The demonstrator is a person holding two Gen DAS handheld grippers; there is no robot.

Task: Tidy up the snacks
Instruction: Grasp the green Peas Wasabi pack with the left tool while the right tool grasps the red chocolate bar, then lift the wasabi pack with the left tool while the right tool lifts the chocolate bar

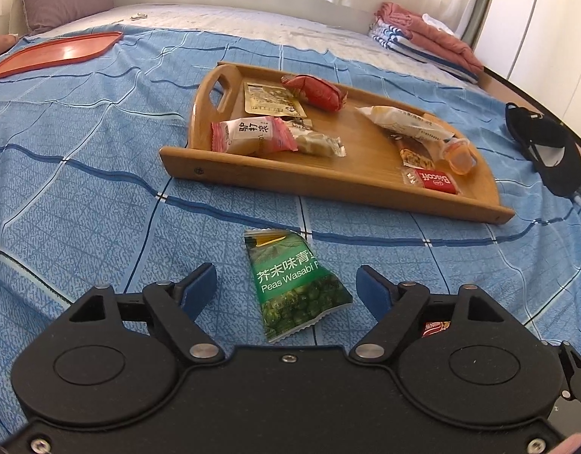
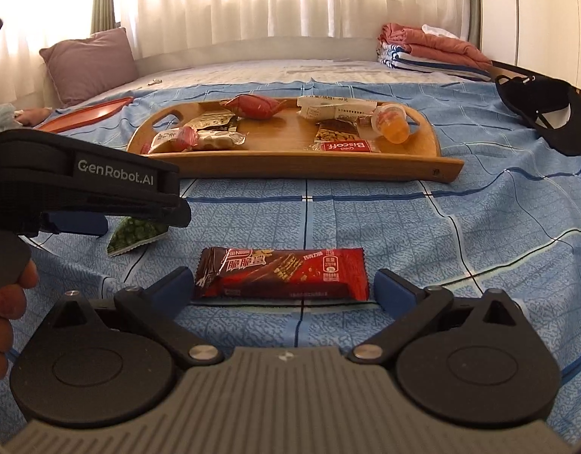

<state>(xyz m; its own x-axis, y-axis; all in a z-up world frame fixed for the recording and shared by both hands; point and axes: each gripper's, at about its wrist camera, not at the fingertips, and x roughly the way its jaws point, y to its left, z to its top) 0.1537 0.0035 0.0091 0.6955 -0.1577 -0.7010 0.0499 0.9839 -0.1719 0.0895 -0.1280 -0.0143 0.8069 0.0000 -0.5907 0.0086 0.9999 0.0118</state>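
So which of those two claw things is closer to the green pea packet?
Left. The left gripper straddles the wasabi peas; the right gripper is beside it, around the red wafer bar.

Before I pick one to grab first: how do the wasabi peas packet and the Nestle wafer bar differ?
The wasabi peas packet is green and tapered, lying lengthwise between the left gripper fingers; the Nestle wafer bar is red, long and rectangular, lying crosswise between the right gripper fingers. Both lie flat on the blue bedspread, outside the wooden tray, ungripped.
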